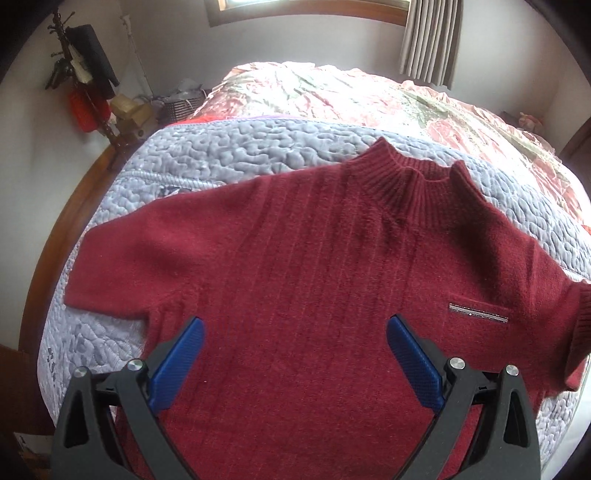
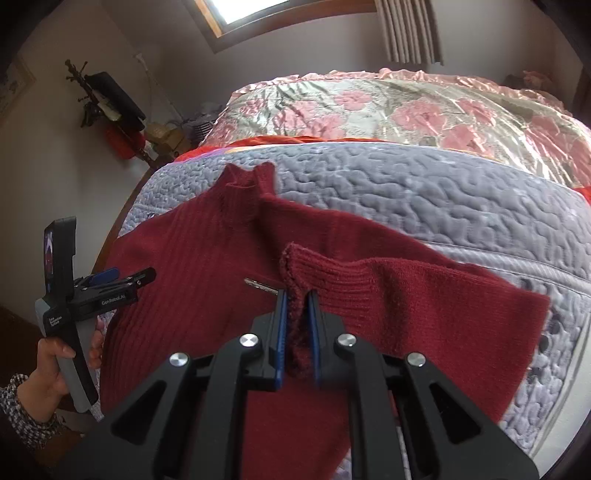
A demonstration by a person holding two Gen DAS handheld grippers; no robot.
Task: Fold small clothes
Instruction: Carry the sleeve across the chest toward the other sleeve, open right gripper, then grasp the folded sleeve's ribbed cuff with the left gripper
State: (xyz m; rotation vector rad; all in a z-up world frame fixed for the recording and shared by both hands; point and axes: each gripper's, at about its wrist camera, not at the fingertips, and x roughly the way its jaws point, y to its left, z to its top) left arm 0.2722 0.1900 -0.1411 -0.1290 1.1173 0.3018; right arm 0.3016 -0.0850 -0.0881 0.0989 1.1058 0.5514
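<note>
Room: bedroom with a bed under a window [image 2: 255, 14]; a grey quilt [image 2: 424, 192] lies over a floral cover [image 2: 406, 107], and a coat rack [image 2: 99, 107] stands in the far left corner.
Left hand: the hand [image 2: 55, 363] holds the left gripper [image 1: 295, 332] upright by its handle, at the bed's left edge, over the sweater's lower body.
Right gripper: the right gripper [image 2: 297, 302] hangs over the sweater's middle, pointing toward the collar.
Sweater: the sweater [image 1: 295, 240] lies flat on the quilt, collar toward the window, left sleeve spread out.
Open room: bare quilt right of the sweater and past the collar.
Left tongs: spread wide, holding nothing.
Right tongs: pinched on the right cuff [image 2: 295, 266], with that sleeve drawn in over the chest.
</note>
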